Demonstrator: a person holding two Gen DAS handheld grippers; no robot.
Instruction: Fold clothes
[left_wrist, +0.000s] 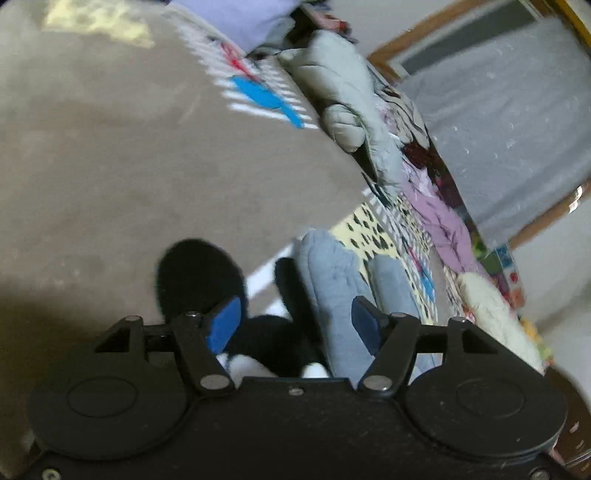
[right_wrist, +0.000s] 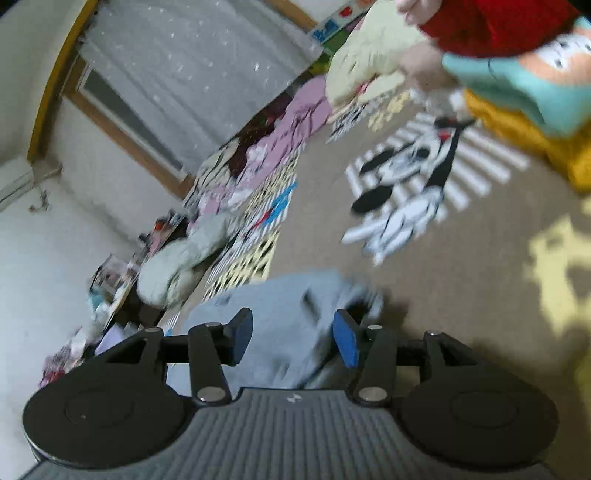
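Observation:
A light blue-grey garment (right_wrist: 284, 310) lies crumpled on the brown cartoon-print blanket (right_wrist: 461, 277). In the right wrist view my right gripper (right_wrist: 293, 341) hangs over it, jaws open; the cloth shows between the blue pads (right_wrist: 347, 343) but is not pinched. In the left wrist view my left gripper (left_wrist: 295, 325) is open too. Two rolled ends of the same blue-grey garment (left_wrist: 332, 280) lie just ahead of its right pad (left_wrist: 365, 325). Between the fingers I see only a black and white print on the blanket (left_wrist: 147, 166). Both views are blurred.
Loose clothes line the blanket's far edge: a grey-green padded piece (left_wrist: 343, 92), a lilac one (left_wrist: 439, 218) and a cream one (left_wrist: 491, 306). A stack of red, teal and yellow clothes (right_wrist: 535, 85) sits at the right. A curtained window (left_wrist: 509, 122) is behind.

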